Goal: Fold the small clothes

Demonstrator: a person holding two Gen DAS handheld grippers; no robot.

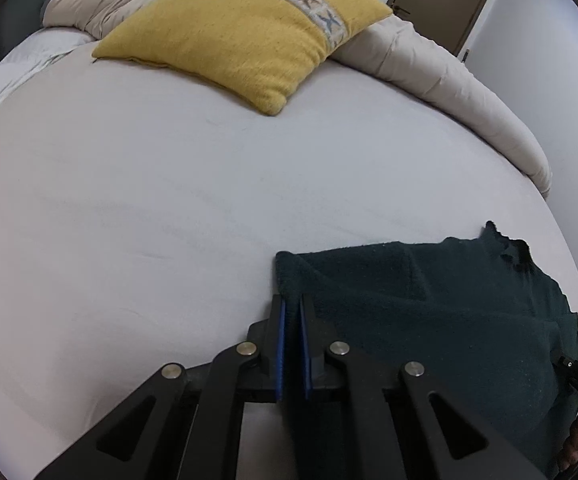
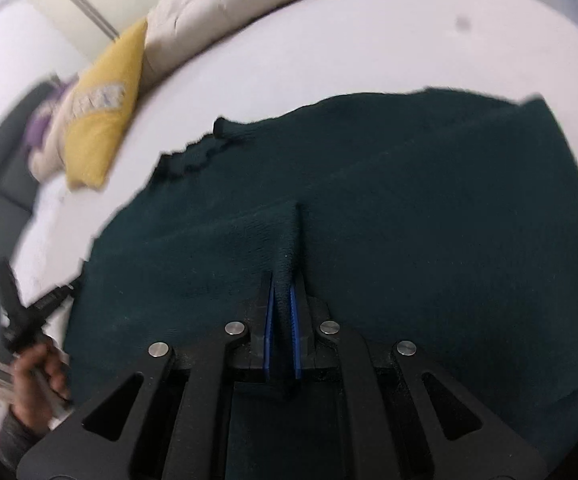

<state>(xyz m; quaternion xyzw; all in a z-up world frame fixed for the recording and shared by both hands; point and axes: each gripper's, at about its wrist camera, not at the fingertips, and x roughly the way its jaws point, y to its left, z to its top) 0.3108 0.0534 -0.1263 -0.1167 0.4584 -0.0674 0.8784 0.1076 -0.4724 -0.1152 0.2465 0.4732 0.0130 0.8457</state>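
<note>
Dark green fleece garment [image 2: 369, 200] spread on white-sheeted bed [image 1: 149, 200]; left tool [image 1: 292, 312] clamped on garment edge; right tool [image 2: 283, 292] clamped on raised fold; yellow woolly cushion [image 1: 241, 32] well apart.

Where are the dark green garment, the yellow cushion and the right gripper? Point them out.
dark green garment [image 2: 409, 200]: right wrist view, its flat middle.
yellow cushion [image 1: 233, 36]: left wrist view, its top face.
right gripper [image 2: 283, 296]: right wrist view, between its fingers.
</note>
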